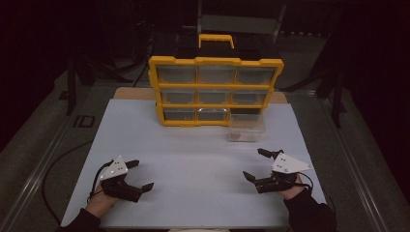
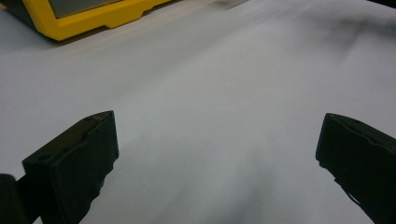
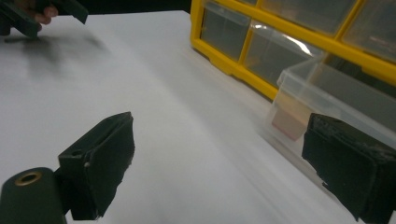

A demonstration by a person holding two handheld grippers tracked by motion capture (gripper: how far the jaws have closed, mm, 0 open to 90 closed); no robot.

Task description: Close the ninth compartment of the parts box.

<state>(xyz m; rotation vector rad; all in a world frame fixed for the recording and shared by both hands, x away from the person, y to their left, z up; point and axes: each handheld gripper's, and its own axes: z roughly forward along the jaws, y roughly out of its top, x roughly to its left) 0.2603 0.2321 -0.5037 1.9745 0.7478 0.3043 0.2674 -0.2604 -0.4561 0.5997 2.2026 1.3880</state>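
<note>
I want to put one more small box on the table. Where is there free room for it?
The white table is bare between the left gripper and the right gripper, and left of the yellow drawer cabinet. It is crowded at the cabinet's right foot, where the clear drawer lies pulled out.

Dim room, bright table

Surroundings go nearly black; the white table [image 1: 193, 145] catches overhead light. Soft shadows lower centre in left gripper view, glare on drawer fronts [image 3: 280, 42], blurry far edges.
</note>
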